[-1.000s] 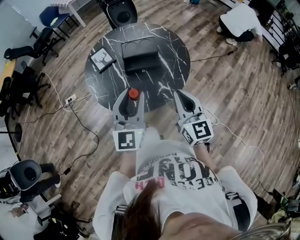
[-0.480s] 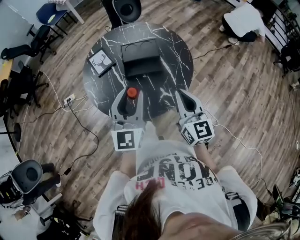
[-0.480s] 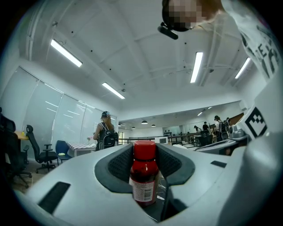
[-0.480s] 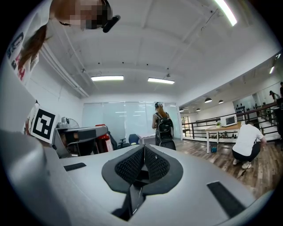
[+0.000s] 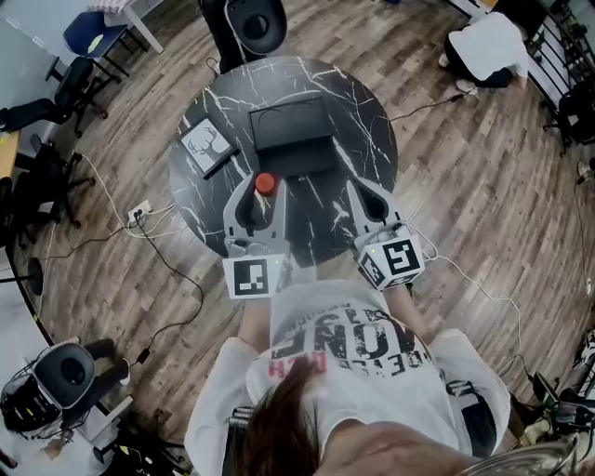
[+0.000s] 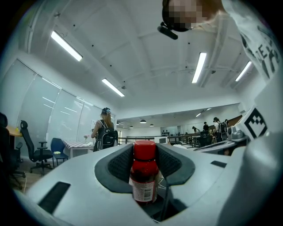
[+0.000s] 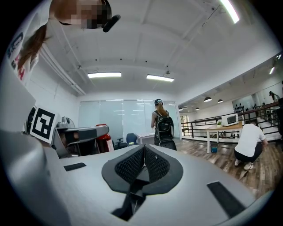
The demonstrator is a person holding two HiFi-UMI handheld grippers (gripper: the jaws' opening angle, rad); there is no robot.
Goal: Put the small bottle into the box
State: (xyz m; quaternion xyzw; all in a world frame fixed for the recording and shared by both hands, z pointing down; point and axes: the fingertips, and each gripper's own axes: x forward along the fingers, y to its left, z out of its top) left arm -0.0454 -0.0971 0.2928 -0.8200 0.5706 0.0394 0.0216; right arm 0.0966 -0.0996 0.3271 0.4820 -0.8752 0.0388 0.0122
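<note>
A small dark bottle with a red cap stands upright between the jaws of my left gripper, which is shut on it over the near part of the round black marble table. In the left gripper view the bottle fills the gap between the pads of the left gripper. The black box lies open on the table just beyond the bottle. My right gripper hovers beside it, over the table's near right edge; its pads meet with nothing between them, as the right gripper view shows of the right gripper.
A framed deer picture lies on the table's left side. An office chair stands behind the table. Cables and a socket strip trail over the wooden floor at left. A person crouches at far right; another with a backpack stands ahead.
Both grippers have moved forward over the table, the left one carrying the bottle closer to the box. The table and box sit lower and nearer in the head view.
</note>
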